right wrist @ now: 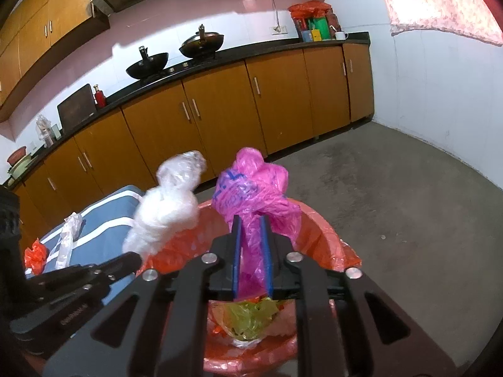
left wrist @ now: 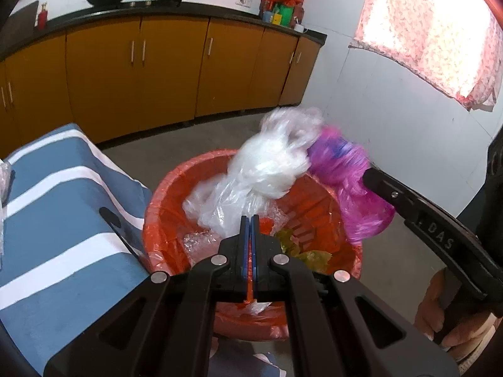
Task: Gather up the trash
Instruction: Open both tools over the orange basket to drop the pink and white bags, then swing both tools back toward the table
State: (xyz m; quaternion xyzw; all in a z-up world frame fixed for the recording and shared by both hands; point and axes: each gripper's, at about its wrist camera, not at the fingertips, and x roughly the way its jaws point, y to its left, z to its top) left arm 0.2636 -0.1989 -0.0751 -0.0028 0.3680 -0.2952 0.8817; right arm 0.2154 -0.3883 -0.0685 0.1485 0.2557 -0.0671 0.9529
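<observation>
Pinching shut on thin film, our left tongs (left wrist: pixel 250 220) hold the clear plastic bag (left wrist: pixel 267 169) and our right tongs (right wrist: pixel 251 245) the pink plastic bag (right wrist: pixel 251 188), both over the red-lined bin (left wrist: pixel 163 207). We judge them light, soft and slippery; bunched necks grip best.

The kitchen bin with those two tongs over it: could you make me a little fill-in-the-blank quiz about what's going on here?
1. The right tongs are shut on a crumpled ____ plastic bag.
2. The left tongs grip a bundle of clear plastic held over the bin, which is lined in ____.
3. Beside the bin lies a cloth that is white-striped and ____.
4. On the black counter stand two dark ____.

Missing words: pink; orange; blue; woks
</observation>
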